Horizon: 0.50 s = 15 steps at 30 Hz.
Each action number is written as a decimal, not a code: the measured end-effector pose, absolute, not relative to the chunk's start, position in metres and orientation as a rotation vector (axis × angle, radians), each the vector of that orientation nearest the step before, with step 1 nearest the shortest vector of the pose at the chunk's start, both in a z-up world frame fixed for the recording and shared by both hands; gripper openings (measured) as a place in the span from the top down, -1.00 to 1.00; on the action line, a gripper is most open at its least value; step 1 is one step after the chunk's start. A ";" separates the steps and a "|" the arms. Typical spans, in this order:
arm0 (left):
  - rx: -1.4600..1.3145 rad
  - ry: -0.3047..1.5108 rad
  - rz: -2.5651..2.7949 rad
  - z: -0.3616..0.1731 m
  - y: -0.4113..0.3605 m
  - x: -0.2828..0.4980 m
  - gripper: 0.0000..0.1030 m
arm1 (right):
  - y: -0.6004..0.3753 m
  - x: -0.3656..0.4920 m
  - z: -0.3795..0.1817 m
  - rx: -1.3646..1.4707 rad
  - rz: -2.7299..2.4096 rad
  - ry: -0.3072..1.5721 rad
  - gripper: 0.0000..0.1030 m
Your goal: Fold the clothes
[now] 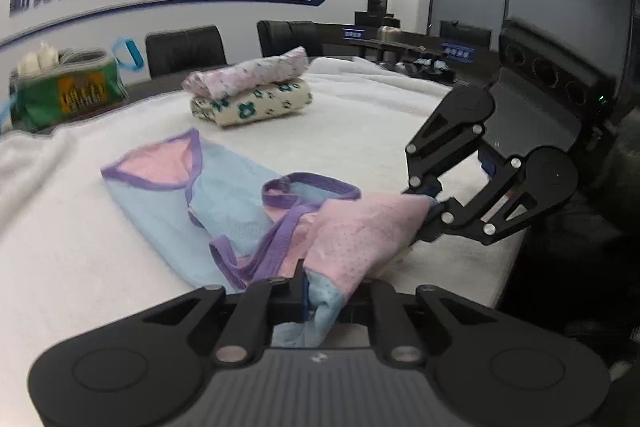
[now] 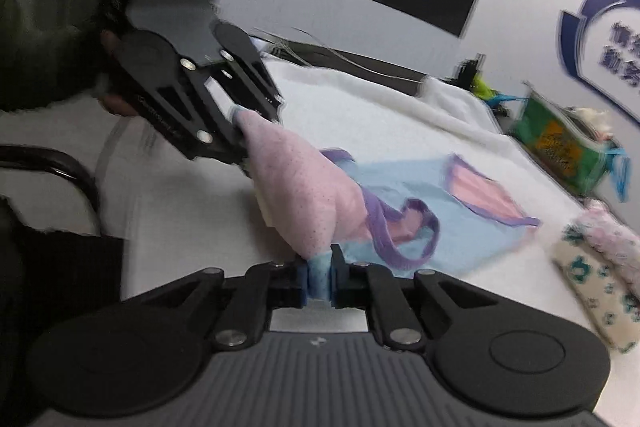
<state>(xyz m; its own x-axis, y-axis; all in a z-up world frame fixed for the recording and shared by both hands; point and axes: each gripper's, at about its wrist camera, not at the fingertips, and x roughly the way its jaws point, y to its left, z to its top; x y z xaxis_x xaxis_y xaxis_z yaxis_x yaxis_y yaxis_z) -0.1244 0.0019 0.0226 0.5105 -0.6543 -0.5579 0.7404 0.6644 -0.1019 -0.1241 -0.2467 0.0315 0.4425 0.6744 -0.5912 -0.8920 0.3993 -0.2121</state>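
A small light-blue garment with purple trim and a pink inside lies on the white padded table cover. Its near end is lifted and turned over, so the pink side faces up. My left gripper is shut on one near corner of the garment, blue cloth pinched between its pads. My right gripper is shut on the other near corner, at the right of the left wrist view. In the right wrist view the right gripper clamps blue cloth of the garment. The left gripper holds the pink corner at upper left.
Two folded patterned garments are stacked at the back of the cover, also seen as the stack. A green bag stands at the far left edge. Black chairs line the far side. A person's dark sleeve is behind the right gripper.
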 end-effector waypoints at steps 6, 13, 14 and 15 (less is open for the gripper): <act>0.070 0.638 -0.873 0.018 0.012 -0.128 0.82 | -0.259 -0.138 0.037 -0.477 1.109 0.520 0.85; 0.025 0.661 -0.897 0.019 0.015 -0.119 0.82 | -0.256 -0.152 0.032 -0.562 0.916 0.330 -0.49; 0.019 0.668 -0.900 0.019 0.015 -0.118 0.82 | -0.255 -0.156 0.030 -0.572 0.932 0.311 -0.48; 0.012 0.674 -0.902 0.019 0.016 -0.117 0.82 | -0.254 -0.157 0.028 -0.579 0.949 0.292 -0.47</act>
<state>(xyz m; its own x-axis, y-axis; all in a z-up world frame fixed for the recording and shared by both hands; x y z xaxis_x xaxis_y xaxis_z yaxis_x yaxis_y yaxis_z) -0.1165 0.0156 0.0194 0.4301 -0.7196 -0.5451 0.7268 0.6342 -0.2638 -0.1573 -0.2539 0.0276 0.5592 0.6778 -0.4774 -0.8289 0.4471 -0.3363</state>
